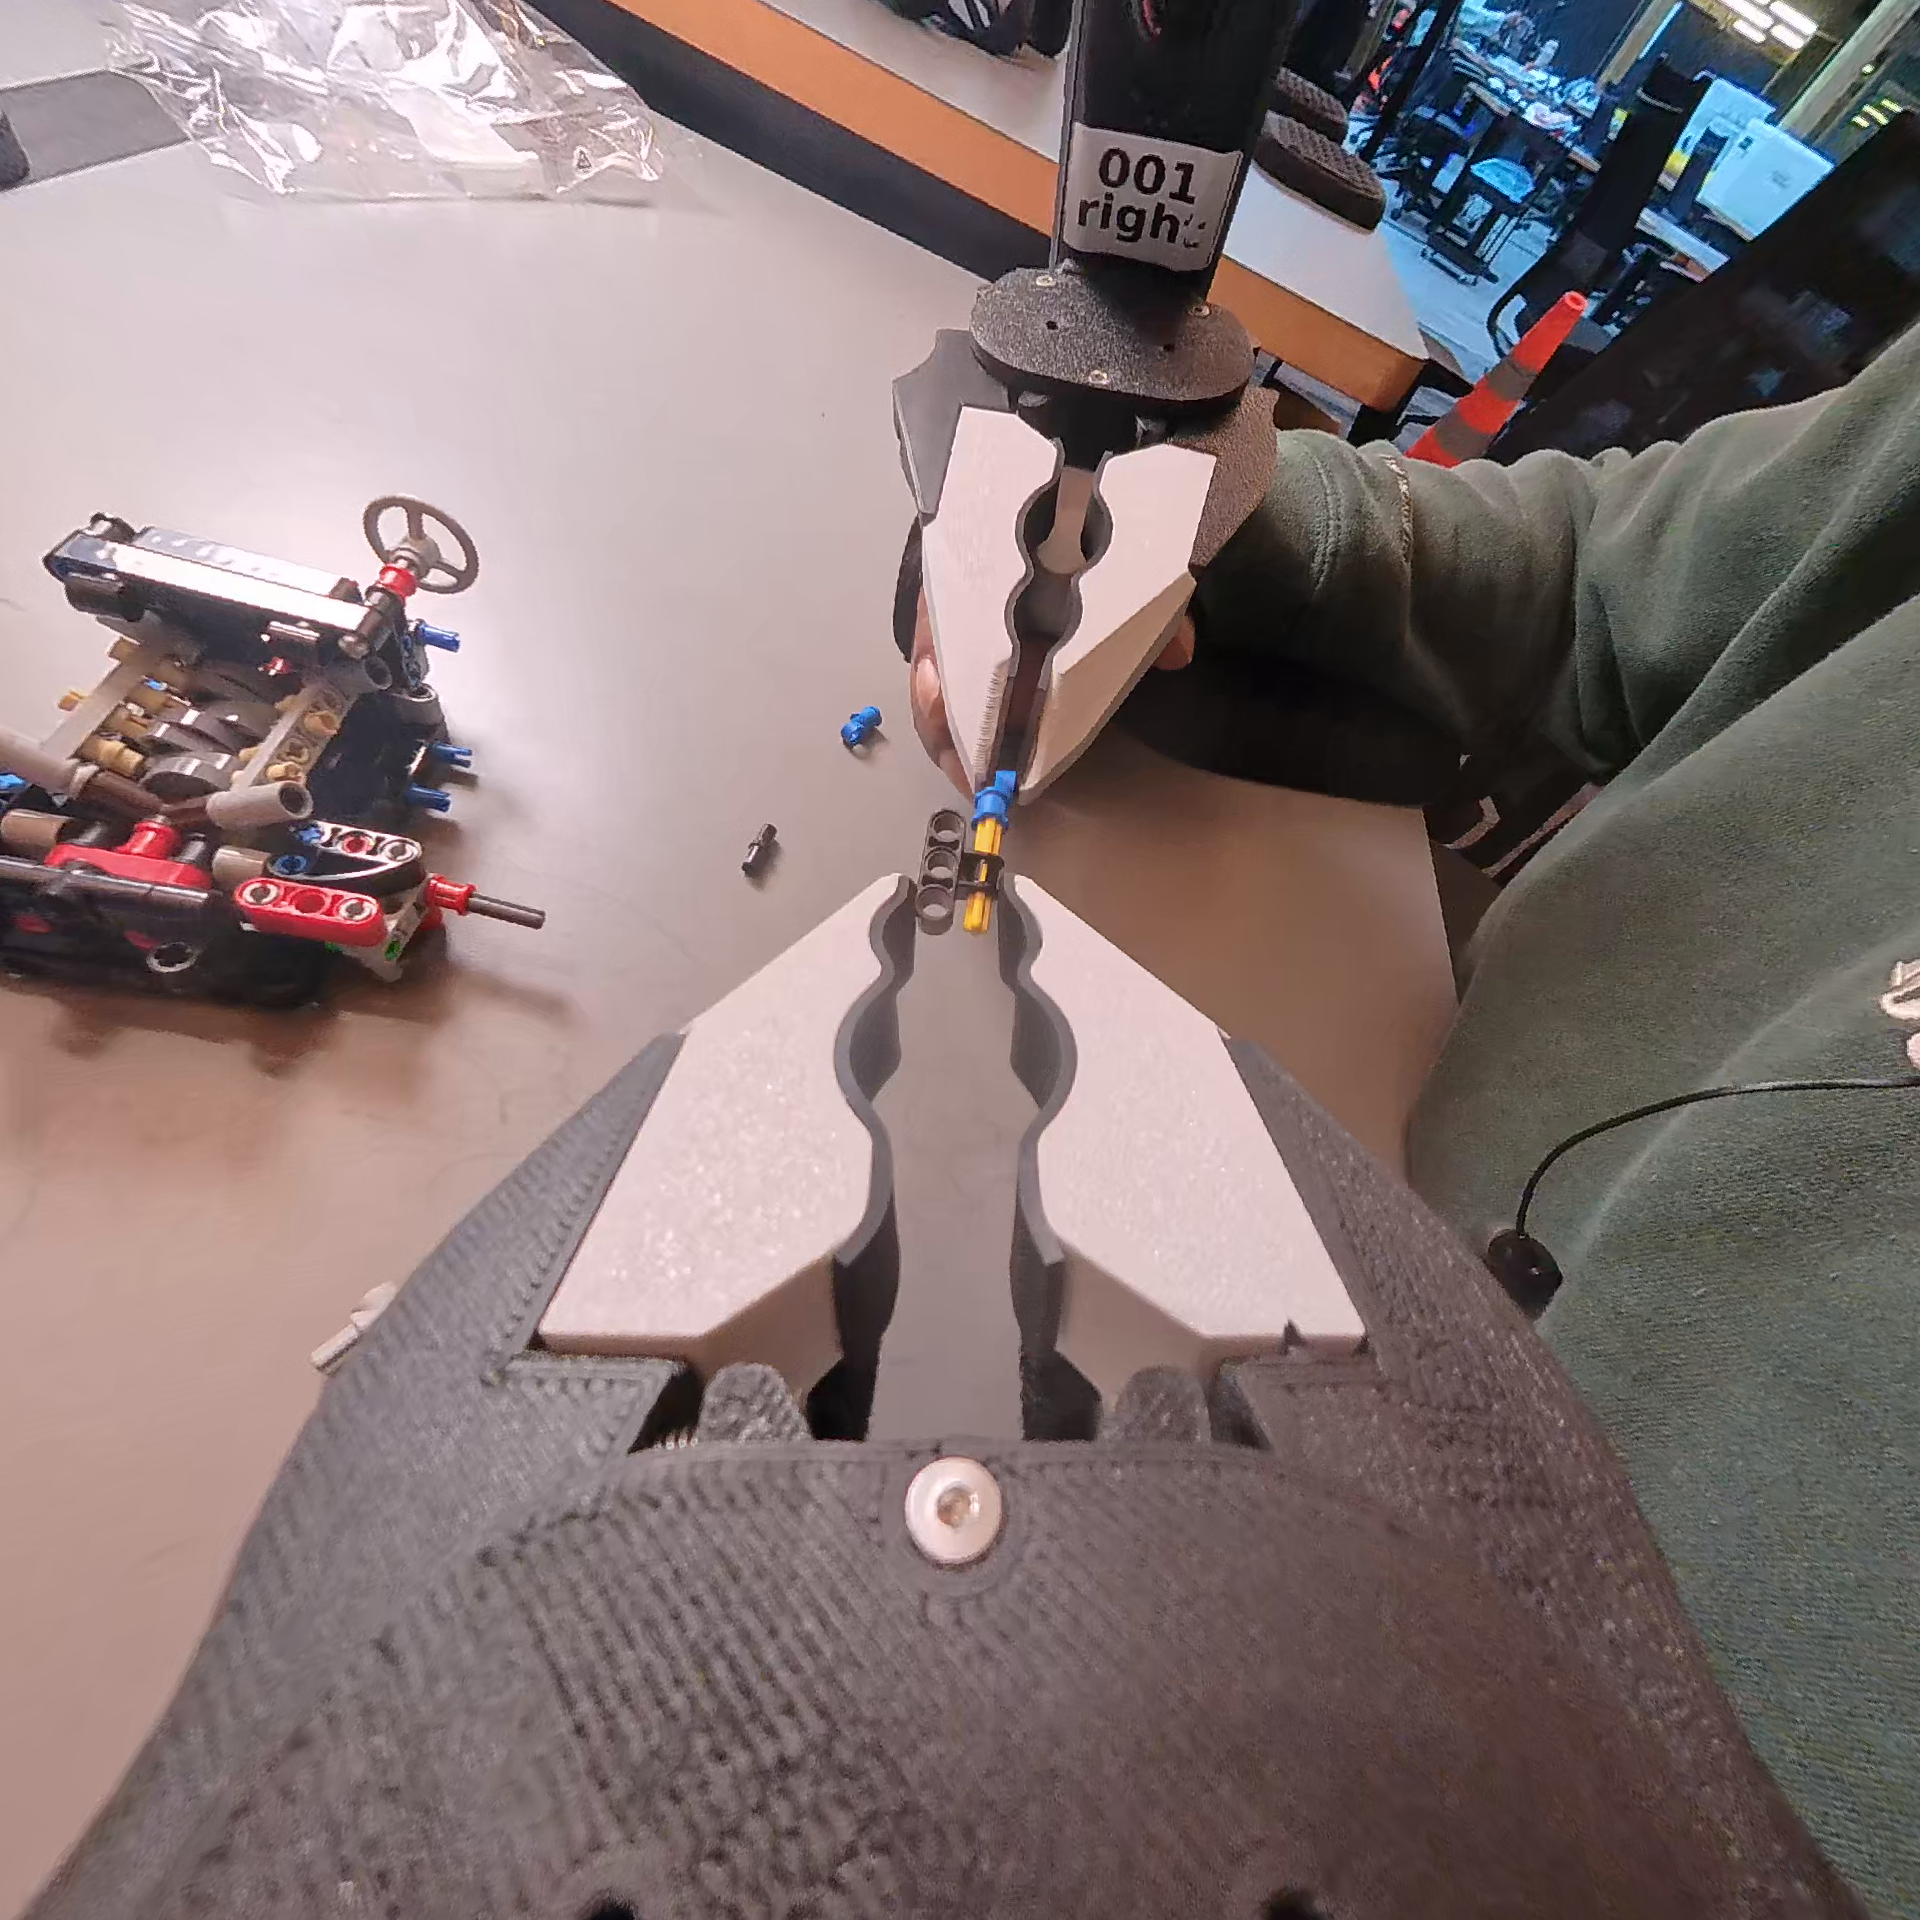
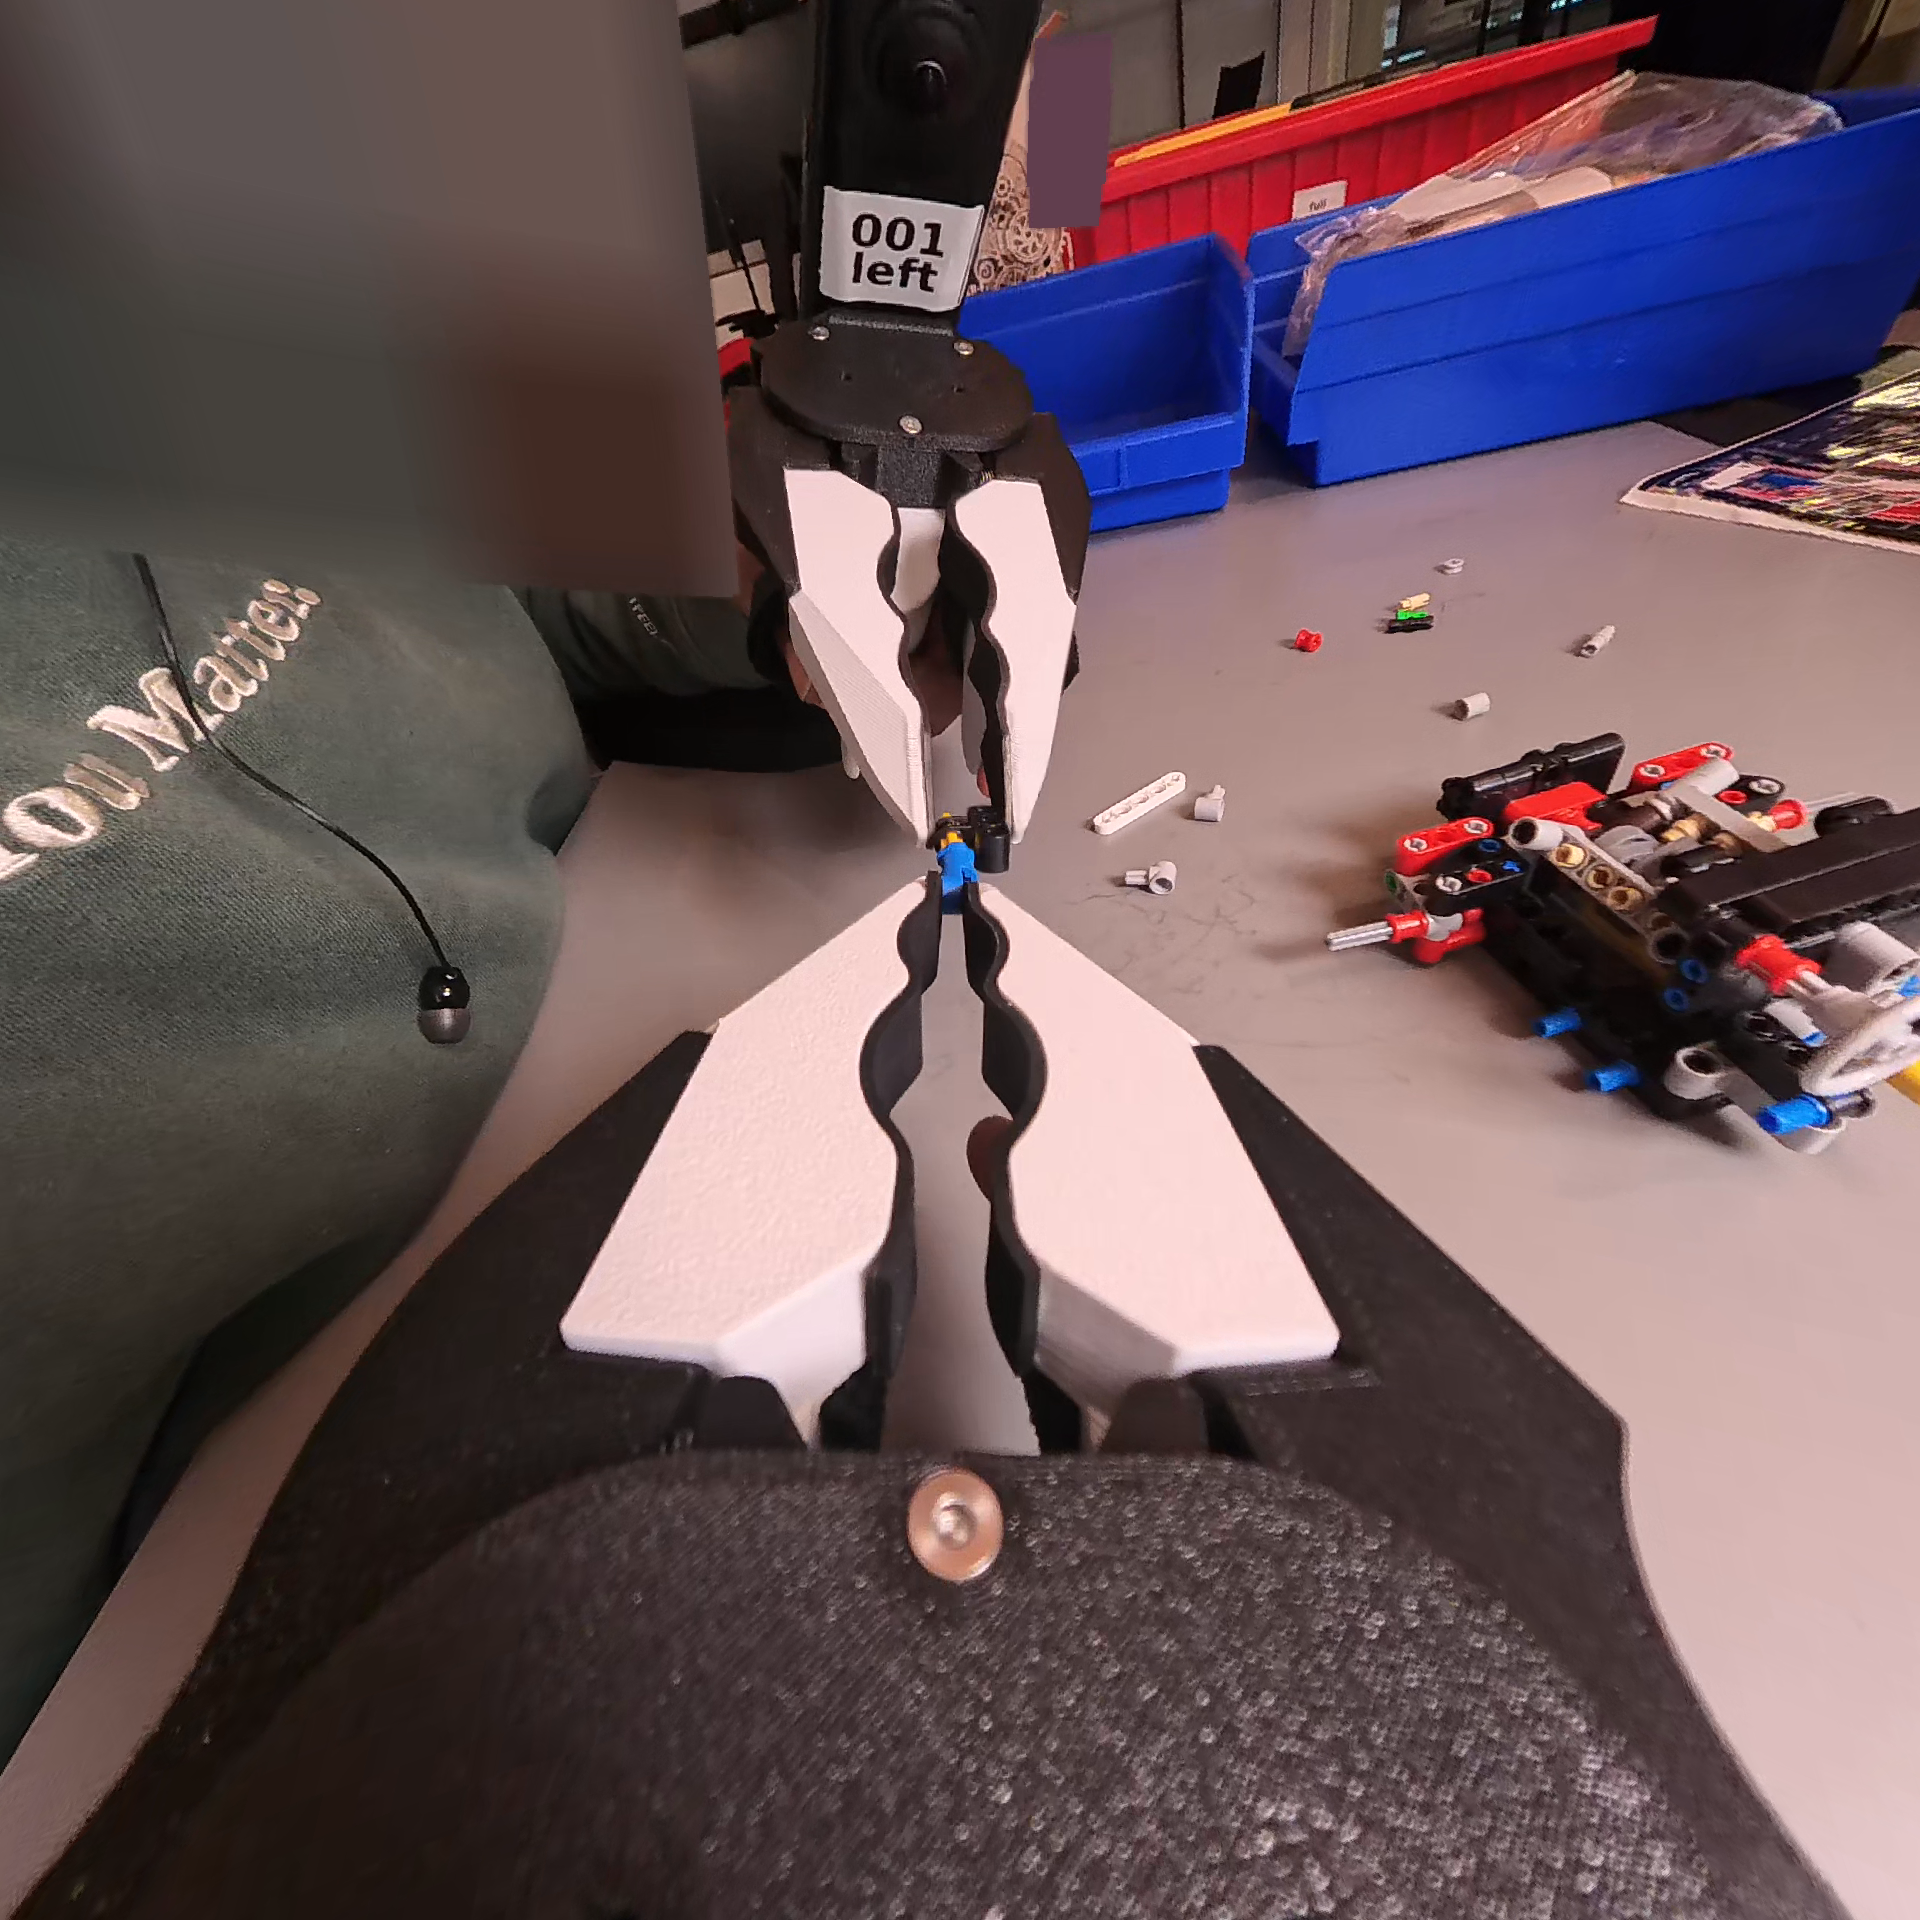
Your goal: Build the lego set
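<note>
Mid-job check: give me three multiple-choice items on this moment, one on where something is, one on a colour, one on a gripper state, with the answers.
1. Where does the partly built model stand in the left wrist view?
A. on the table, left of both grippers
B. inside a blue bin
C. between the left gripper's fingers

2. What colour is the pin that the right gripper holds?
A. red and white
B. blue and yellow
C. green all over

3. What is the left gripper doing?
A. hanging open over the table
B. shut on a plastic bag
C. shut on a small black beam

Answers: 1 A, it sits on the table off to the left. 2 B, the blue and yellow pin shows at its tips. 3 C, the beam is pinched at its fingertips, with the pin meeting it.
</note>
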The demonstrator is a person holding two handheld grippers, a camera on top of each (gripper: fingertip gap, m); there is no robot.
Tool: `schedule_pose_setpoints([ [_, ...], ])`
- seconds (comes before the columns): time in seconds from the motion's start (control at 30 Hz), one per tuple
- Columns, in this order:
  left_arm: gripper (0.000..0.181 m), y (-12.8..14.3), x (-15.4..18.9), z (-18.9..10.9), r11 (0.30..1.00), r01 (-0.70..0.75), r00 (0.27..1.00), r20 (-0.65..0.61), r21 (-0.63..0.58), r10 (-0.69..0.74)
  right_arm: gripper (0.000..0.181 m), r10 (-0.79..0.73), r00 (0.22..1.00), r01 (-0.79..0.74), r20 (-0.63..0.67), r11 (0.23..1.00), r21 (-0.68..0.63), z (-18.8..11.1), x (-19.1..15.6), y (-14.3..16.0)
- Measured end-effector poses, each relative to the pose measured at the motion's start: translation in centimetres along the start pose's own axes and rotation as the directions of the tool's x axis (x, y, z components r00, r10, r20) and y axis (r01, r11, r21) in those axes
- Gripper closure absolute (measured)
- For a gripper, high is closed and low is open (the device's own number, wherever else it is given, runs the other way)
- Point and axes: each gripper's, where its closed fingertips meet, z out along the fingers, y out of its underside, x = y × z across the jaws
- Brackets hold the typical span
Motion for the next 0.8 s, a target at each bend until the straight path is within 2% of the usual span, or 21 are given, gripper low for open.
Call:
schedule_pose_setpoints([
  [0.17, 0.167, 0.4, 0.0, 0.1, 1.000, 0.000, 1.000, -0.001, -0.022, 0.000, 0.179, -0.026, 1.000, 0.026, -0.005, 0.999, -0.025, 0.1, -0.2, 0.3],
  [0.43, 0.168, 2.1, -0.2, 0.9, 0.991, -0.044, 0.998, 0.037, -0.126, 0.050, 0.179, -0.186, 0.982, 0.176, -0.037, 0.966, -0.191, 0.6, -0.2, 2.1],
  [0.8, 0.168, 3.2, 0.4, 2.0, 0.987, -0.009, 1.000, 0.001, -0.159, 0.009, 0.179, -0.210, 0.977, 0.197, -0.028, 0.949, -0.247, 0.6, -0.7, 2.5],
])
